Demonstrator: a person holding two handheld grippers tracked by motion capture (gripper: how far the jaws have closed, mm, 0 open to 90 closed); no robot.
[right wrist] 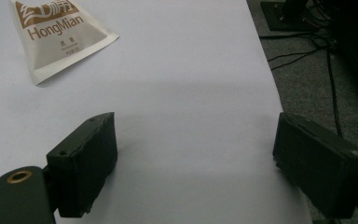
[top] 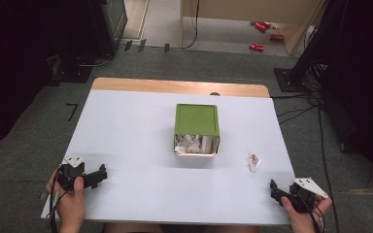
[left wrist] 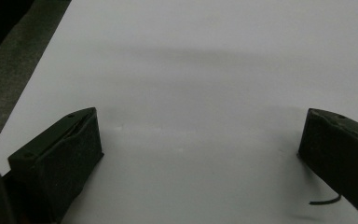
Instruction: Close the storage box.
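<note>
The right tongs [top: 275, 188] rest at the near right corner of the white surface [top: 136, 141], jaws spread wide and holding nothing, and the left tongs [top: 99, 174] sit at the near left with jaws equally released. The nearest thing to work on is the small sachet [top: 255, 162], lying flat just beyond the right tongs and near the right edge; in the right gripper view it [right wrist: 58, 35] shows at the upper left, printed with brown lettering. A flat, thin sachet is probably hard to pinch: the jaws may skid over it or push it toward the edge. The green box [top: 196, 127] stands in the middle, well apart from both tongs, its near side open with white packets [top: 194, 144] crammed inside, so a further 1 may jam there. Nothing stands between the right tongs and the sachet.
</note>
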